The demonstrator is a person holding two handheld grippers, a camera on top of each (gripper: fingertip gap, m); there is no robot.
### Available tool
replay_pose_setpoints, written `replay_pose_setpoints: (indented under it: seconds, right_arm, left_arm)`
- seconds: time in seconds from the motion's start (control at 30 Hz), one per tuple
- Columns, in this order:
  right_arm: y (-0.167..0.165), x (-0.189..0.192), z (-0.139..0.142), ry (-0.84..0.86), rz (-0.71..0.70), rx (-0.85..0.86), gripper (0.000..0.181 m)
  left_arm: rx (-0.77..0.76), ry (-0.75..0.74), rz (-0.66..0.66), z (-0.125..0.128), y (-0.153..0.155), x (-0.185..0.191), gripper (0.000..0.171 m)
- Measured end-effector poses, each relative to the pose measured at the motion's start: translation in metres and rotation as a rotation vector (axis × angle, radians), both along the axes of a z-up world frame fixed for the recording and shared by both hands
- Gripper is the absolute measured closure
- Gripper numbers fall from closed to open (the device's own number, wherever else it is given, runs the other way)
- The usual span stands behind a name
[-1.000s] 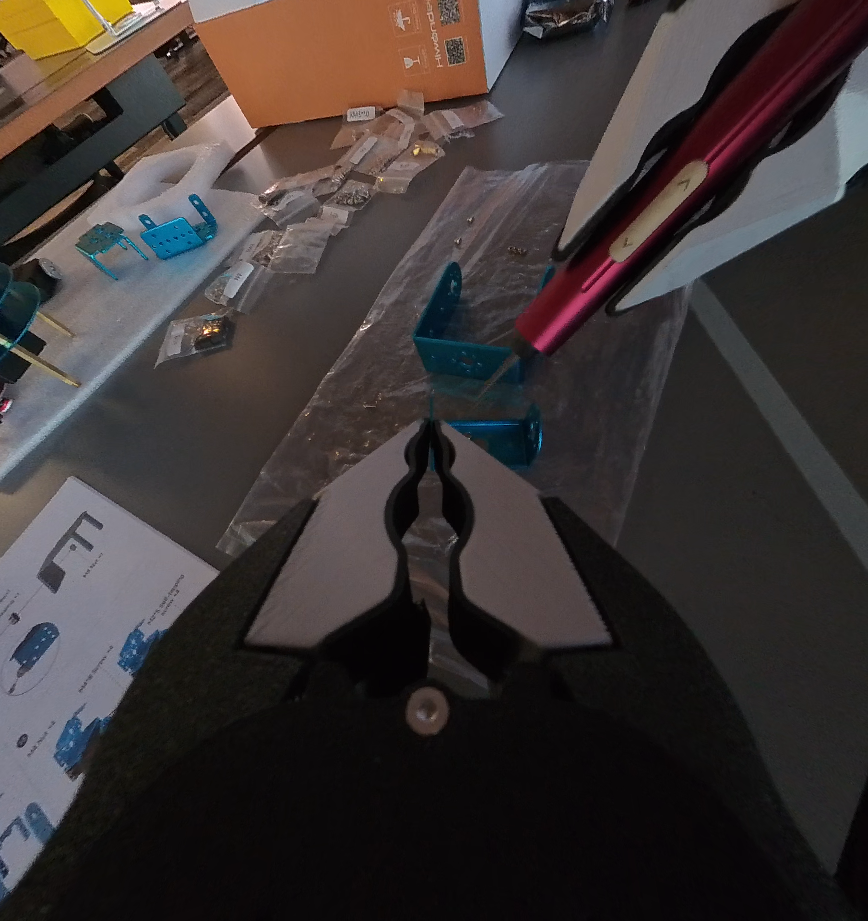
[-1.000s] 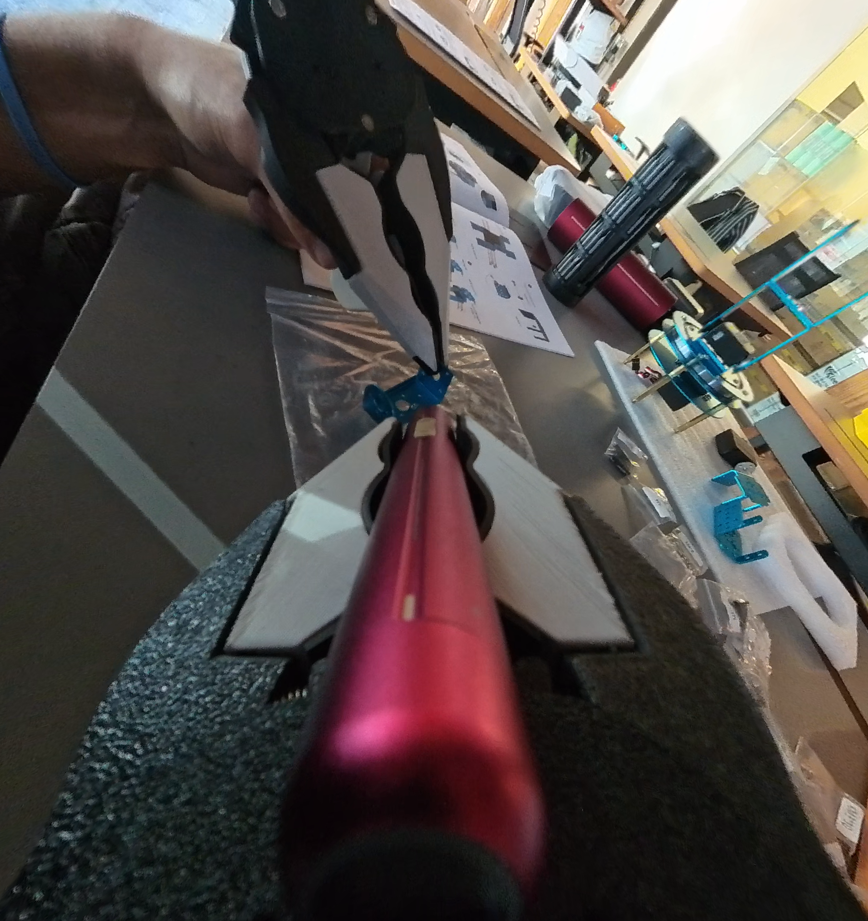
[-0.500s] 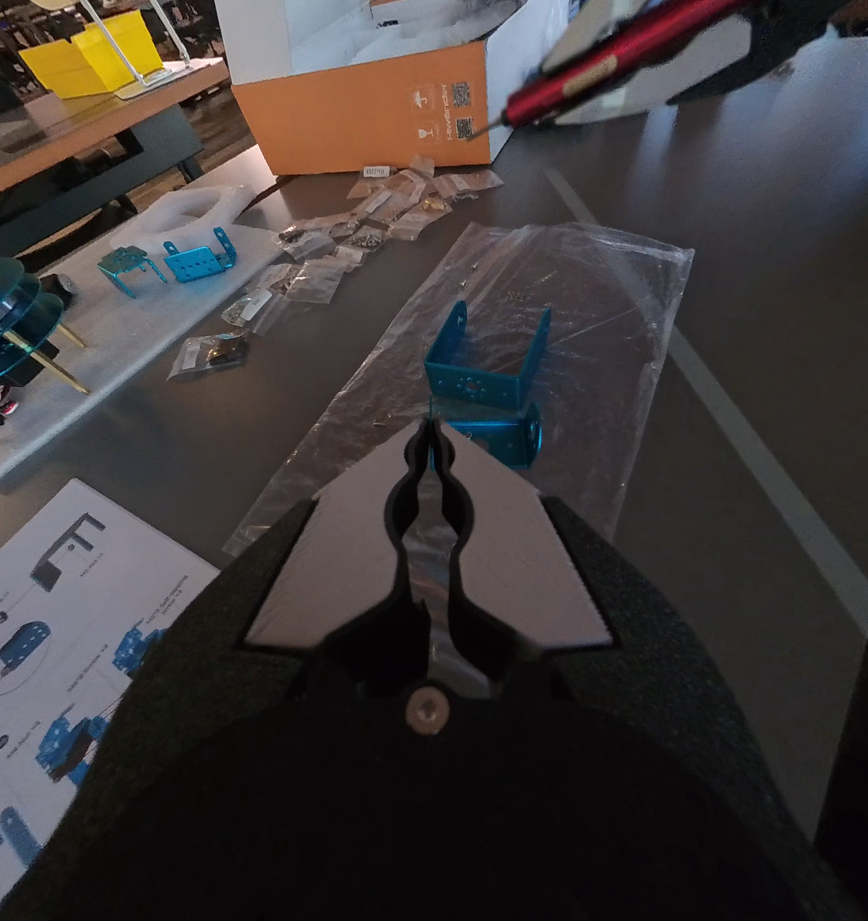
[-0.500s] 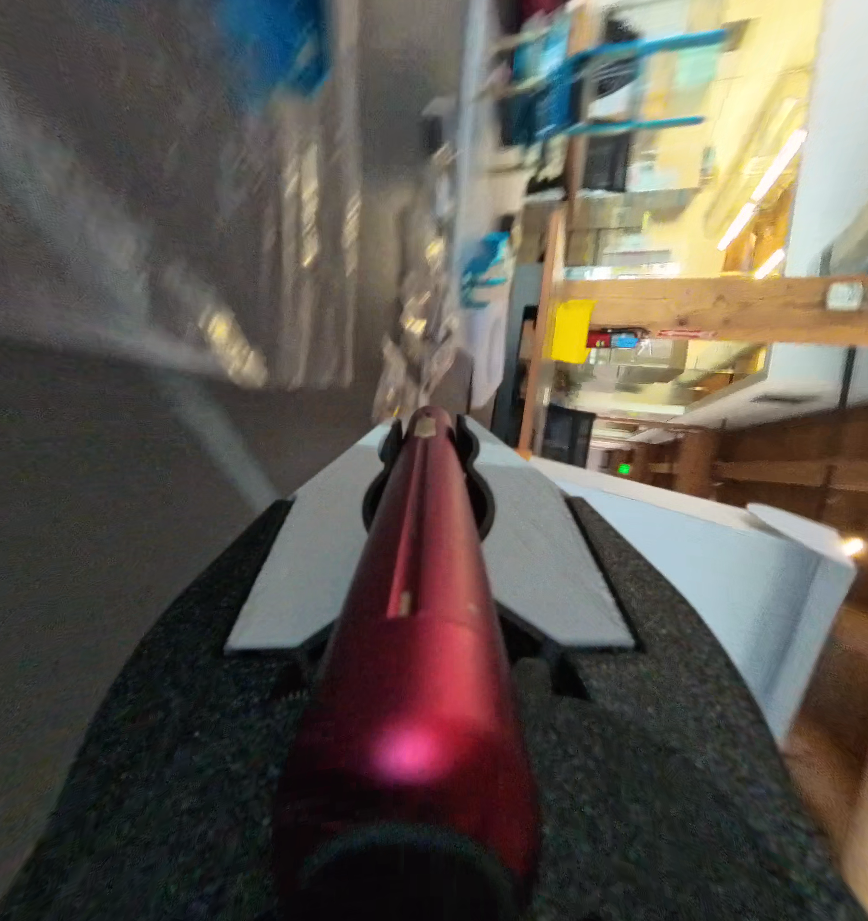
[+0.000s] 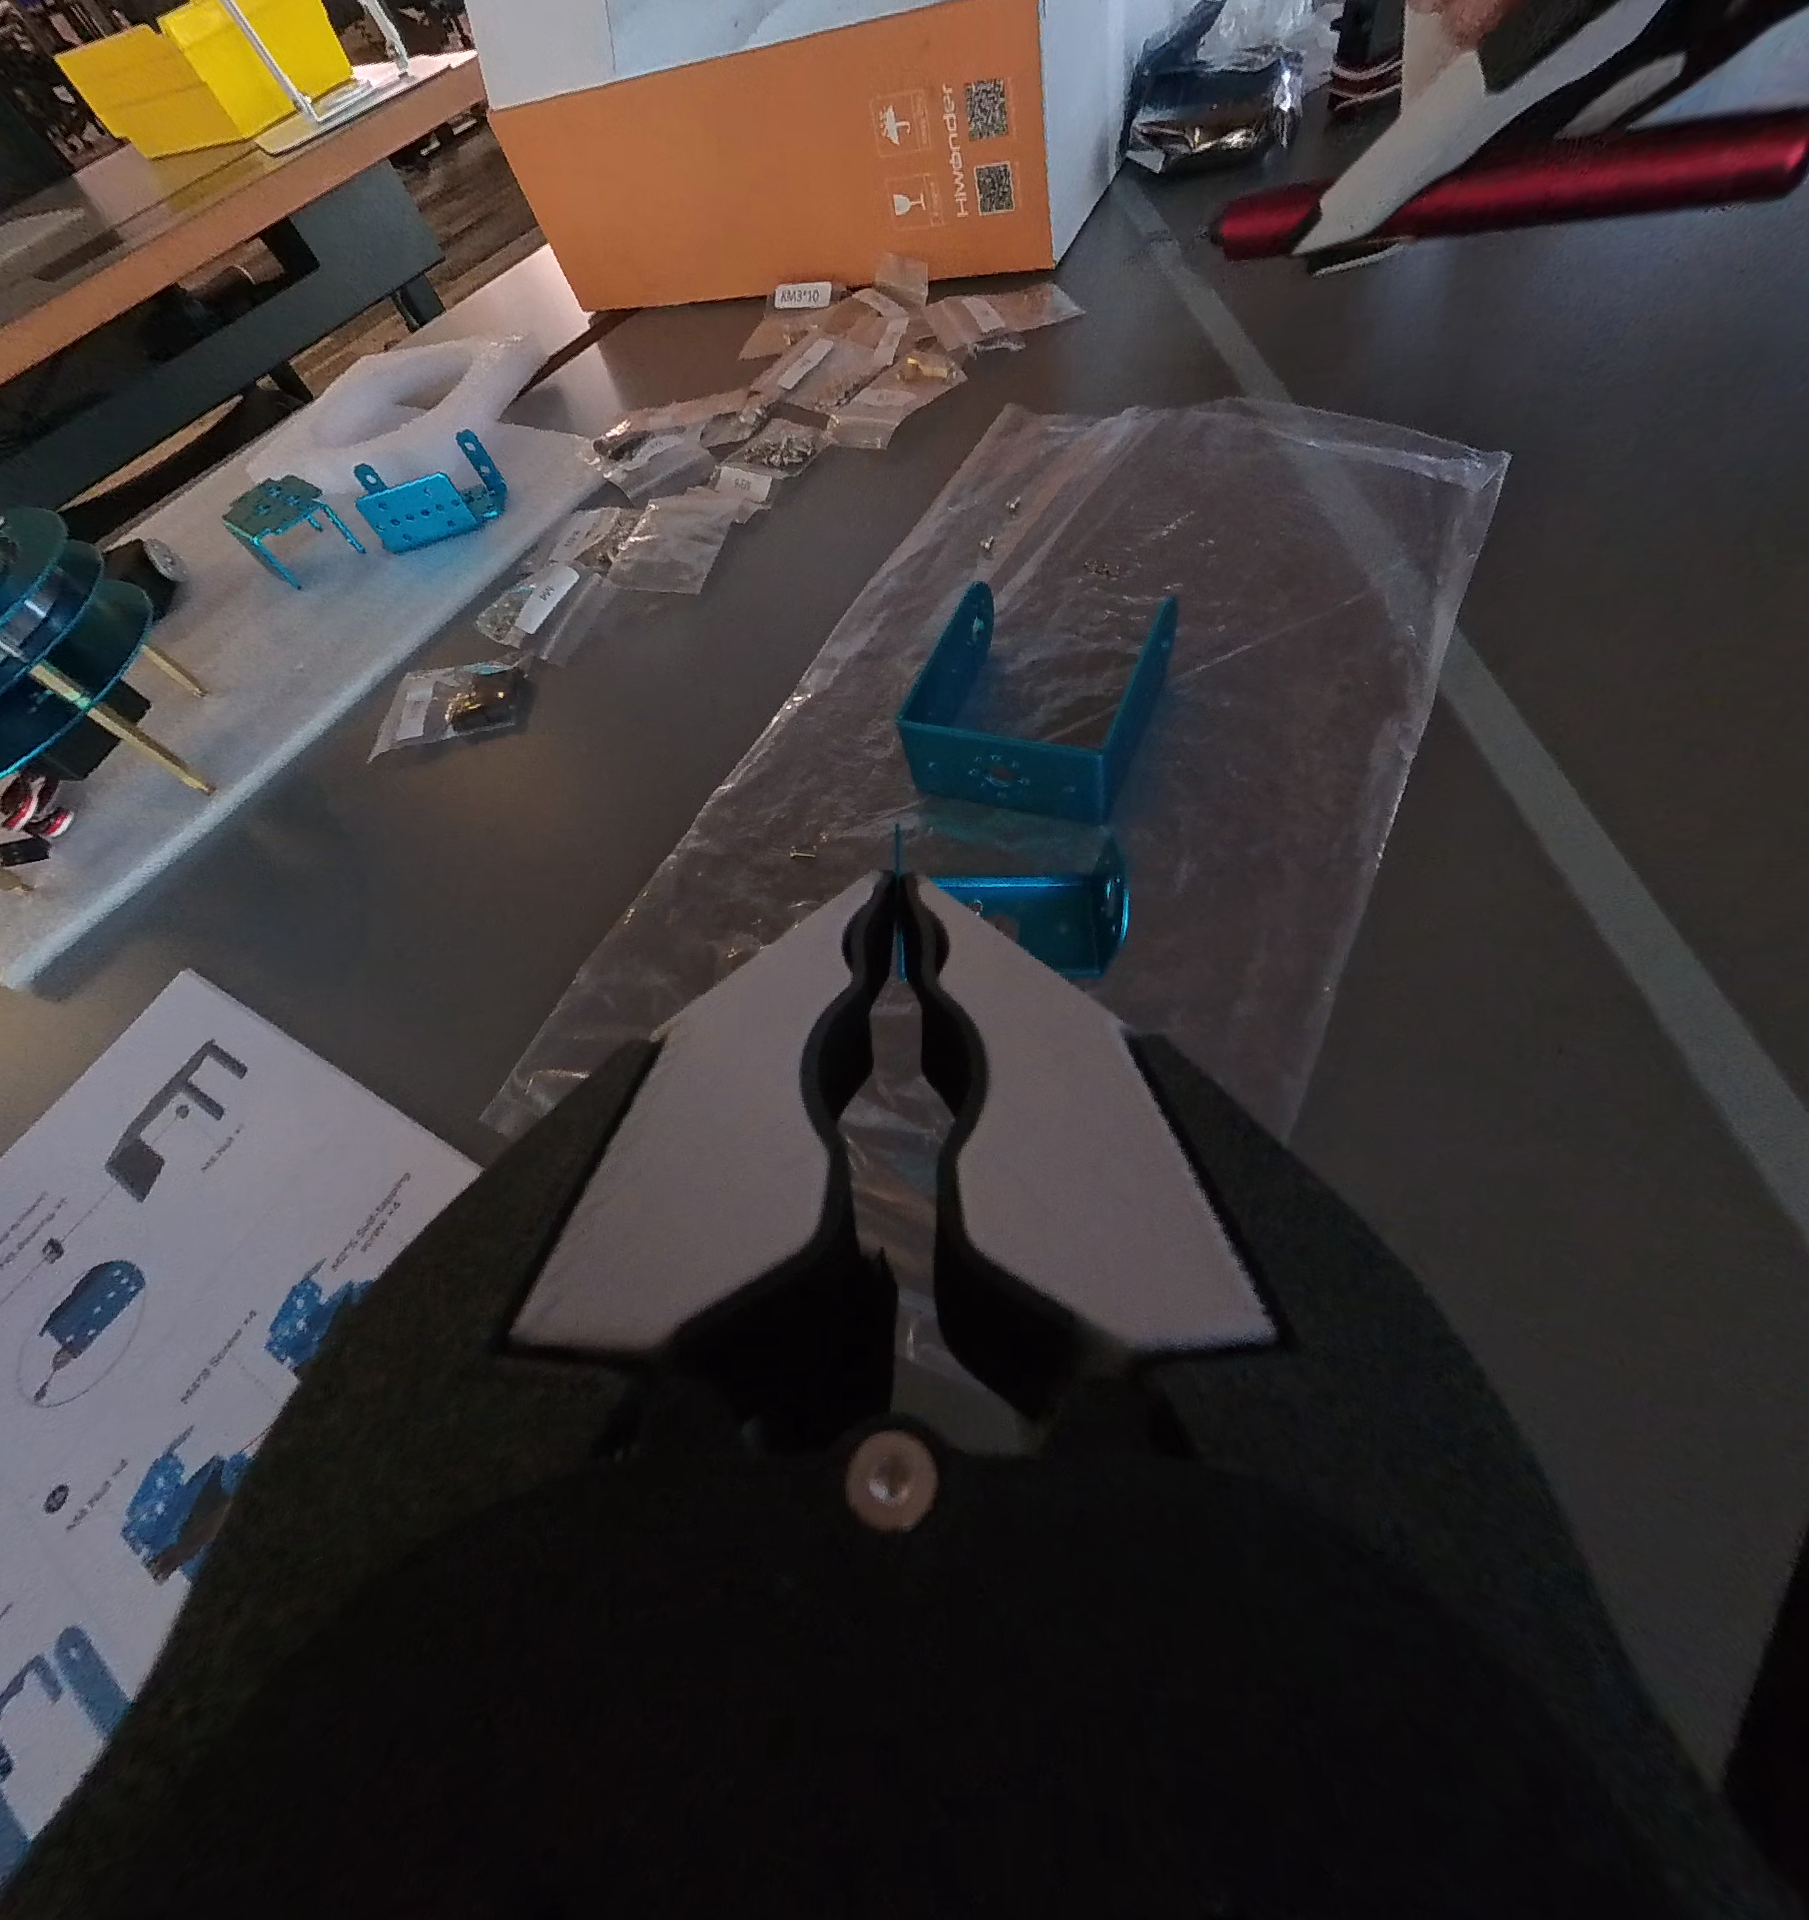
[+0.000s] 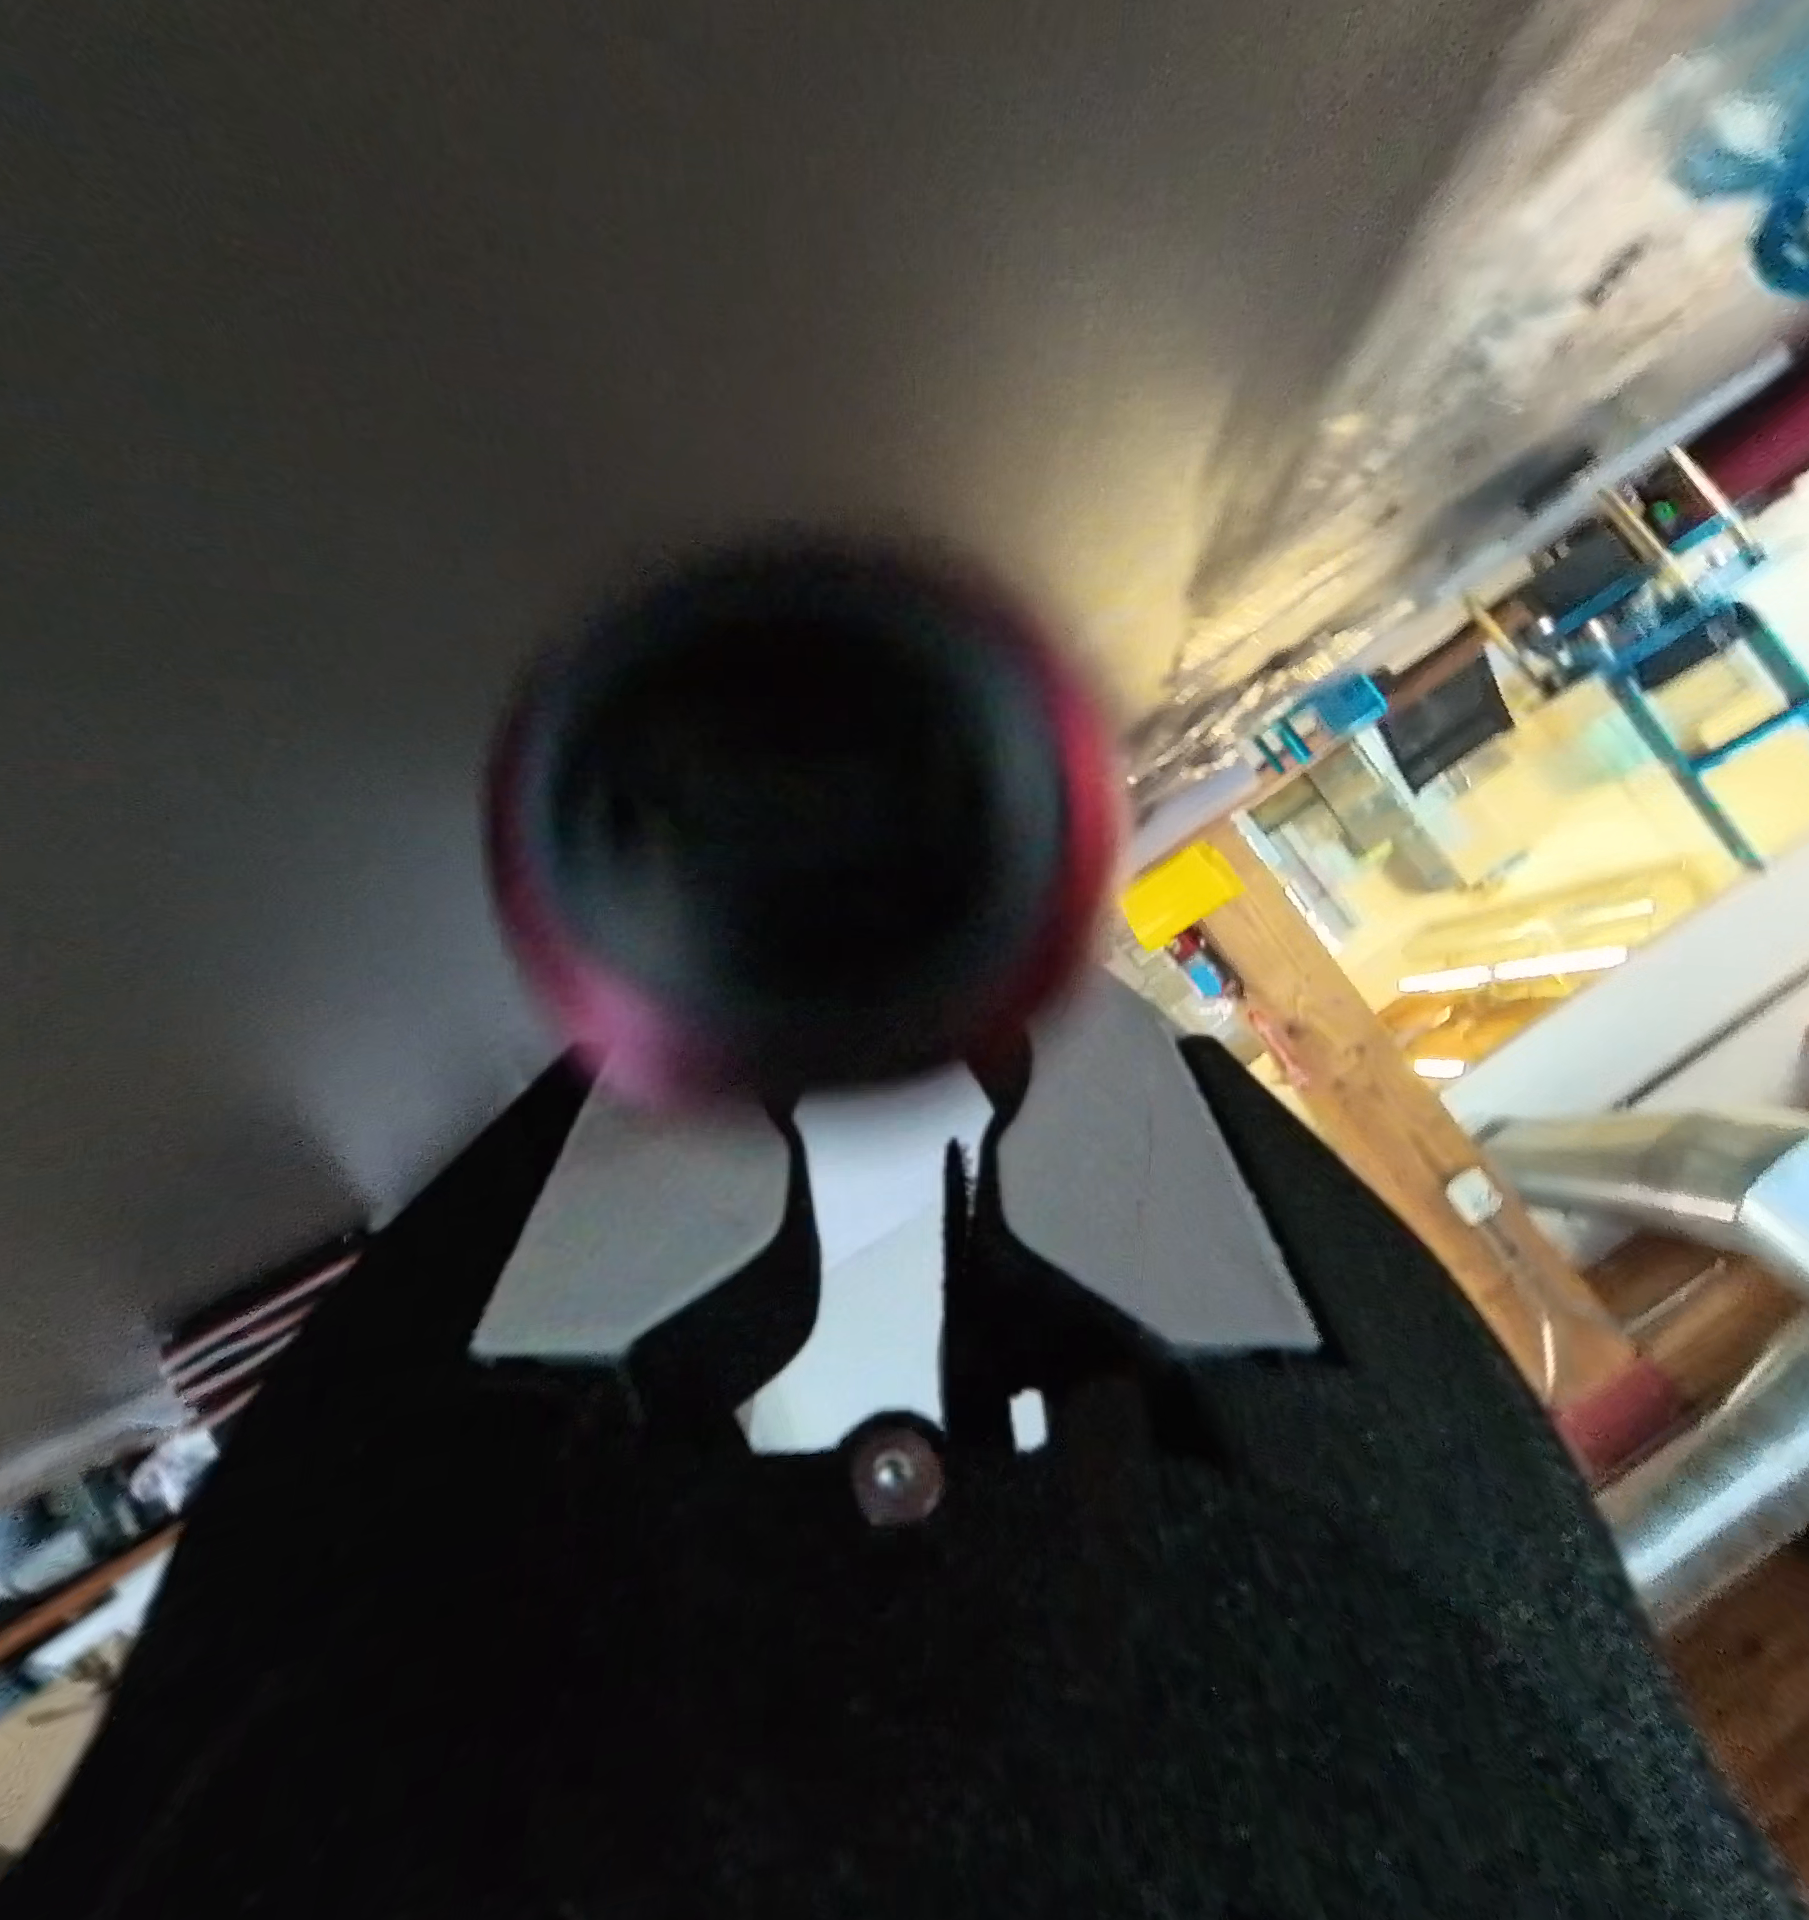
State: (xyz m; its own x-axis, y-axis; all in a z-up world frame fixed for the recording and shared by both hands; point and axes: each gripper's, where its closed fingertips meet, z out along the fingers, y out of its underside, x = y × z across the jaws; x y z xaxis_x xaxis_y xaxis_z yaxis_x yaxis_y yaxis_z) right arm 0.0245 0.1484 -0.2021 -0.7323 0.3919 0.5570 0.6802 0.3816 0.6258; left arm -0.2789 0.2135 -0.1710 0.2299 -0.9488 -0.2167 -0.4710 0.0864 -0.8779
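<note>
My left gripper [image 5: 898, 891] is shut on the thin upright edge of a small blue bracket [image 5: 1047, 920], which rests on a clear plastic sheet [image 5: 1243, 582]. A larger blue U-shaped bracket [image 5: 1025, 764] stands just beyond it on the sheet. My right gripper [image 5: 1326, 241] is high at the far right, shut on a red screwdriver [image 5: 1565, 177] that lies across its fingers. In the blurred right wrist view, the screwdriver's dark round end [image 6: 806, 821] faces the camera and hides the tips of the fingers [image 6: 1118, 1195].
An orange box [image 5: 775, 156] stands at the back, with small bags of screws [image 5: 838, 364] in front of it. At left a white foam sheet [image 5: 287, 665] carries blue brackets [image 5: 422, 509] and a blue disc assembly [image 5: 17, 644]. An instruction sheet [image 5: 100, 1299] lies near left. There is about 30 centimetres between the tips of the two grippers.
The right gripper lifted the screwdriver off the bracket and swung it up and away to the far right; the screwdriver turned in its jaws. The left gripper stayed shut on the small bracket.
</note>
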Motion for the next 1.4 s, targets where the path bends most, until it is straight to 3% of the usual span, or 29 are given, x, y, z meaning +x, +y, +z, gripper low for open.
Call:
replay_pose_setpoints:
  seconds: [0.1, 0.3, 0.4, 0.5, 0.67, 0.73, 0.83, 0.9, 1.03, 1.1, 1.2, 1.27, 1.4]
  right_arm:
    - [-0.004, 0.009, -0.005, -0.081, 0.032, -0.067, 0.159]
    - [-0.001, 0.010, -0.007, -0.086, 0.027, -0.165, 0.159]
    - [0.002, 0.010, -0.005, 0.011, -0.060, -0.192, 0.154]
    - [0.007, 0.017, 0.004, 0.103, -0.196, -0.172, 0.128]
    - [0.011, 0.012, 0.046, 0.361, -0.410, -0.136, 0.118]
    - [0.014, -0.026, 0.060, 0.644, -0.490, -0.205, 0.117]
    - [0.008, -0.129, 0.064, 1.154, -0.557, -0.621, 0.088]
    - [0.019, -0.180, 0.061, 1.323, -0.519, -0.805, 0.085]
    - [0.049, -0.225, 0.011, 1.208, -0.582, -0.941, 0.062]
    - [0.063, -0.234, -0.001, 1.162, -0.612, -0.960, 0.064]
    - [0.045, -0.275, 0.023, 1.225, -0.539, -1.199, 0.086]
    - [0.033, -0.302, 0.044, 1.304, -0.418, -1.292, 0.089]
    - [0.036, -0.321, 0.052, 1.404, -0.228, -1.200, 0.095]
  left_arm:
    - [0.002, -0.003, -0.008, 0.001, -0.001, 0.000, 0.171]
    - [0.008, -0.025, -0.037, 0.004, -0.006, 0.000, 0.171]
    - [0.010, -0.037, -0.049, 0.007, -0.008, -0.002, 0.171]
    - [0.010, -0.053, -0.052, 0.010, -0.007, -0.006, 0.171]
    - [0.011, -0.031, -0.049, 0.009, -0.002, -0.016, 0.171]
    - [0.022, -0.021, -0.058, 0.011, -0.002, -0.018, 0.171]
    - [0.052, -0.012, -0.090, 0.016, -0.005, -0.019, 0.171]
    - [0.071, -0.001, -0.102, 0.019, -0.005, -0.019, 0.171]
    - [0.075, -0.011, -0.116, 0.025, -0.003, -0.021, 0.171]
    - [0.068, -0.023, -0.115, 0.027, 0.000, -0.023, 0.171]
    - [0.067, -0.088, -0.128, 0.036, -0.001, -0.024, 0.171]
    - [0.066, -0.148, -0.154, 0.044, -0.005, -0.022, 0.171]
    - [0.032, -0.196, -0.190, 0.051, -0.014, -0.018, 0.171]
